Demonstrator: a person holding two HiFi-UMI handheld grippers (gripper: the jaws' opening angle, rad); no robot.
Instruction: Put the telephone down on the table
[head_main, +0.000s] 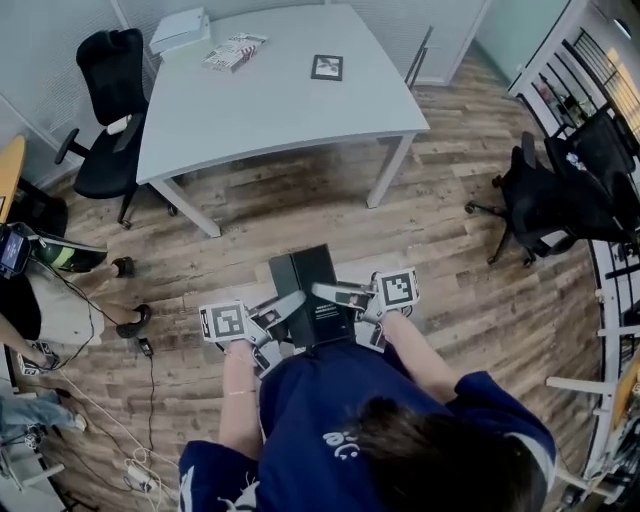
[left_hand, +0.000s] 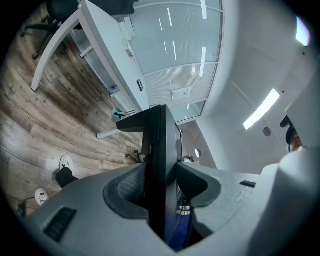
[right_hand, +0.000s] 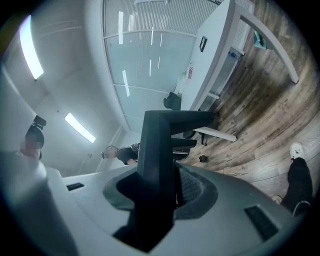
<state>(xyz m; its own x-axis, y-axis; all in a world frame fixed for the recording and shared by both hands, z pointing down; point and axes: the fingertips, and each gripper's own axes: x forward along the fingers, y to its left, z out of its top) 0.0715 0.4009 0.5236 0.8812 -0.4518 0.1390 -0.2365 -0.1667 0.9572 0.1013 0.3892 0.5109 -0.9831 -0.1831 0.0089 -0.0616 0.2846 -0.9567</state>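
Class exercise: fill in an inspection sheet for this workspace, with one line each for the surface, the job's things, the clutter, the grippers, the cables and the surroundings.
Surface: white table, some way ahead of the person.
Job's things: black telephone, held in the air above the wooden floor, not yet on the table.
Clutter: paper stack, booklets and a marker card on the table's far part.
Grippers: left gripper and right gripper each clamp the telephone, one from each side.
Cables: loose cables on the floor at the person's left.
Surroundings: black chair beside the table; more chairs at the right.
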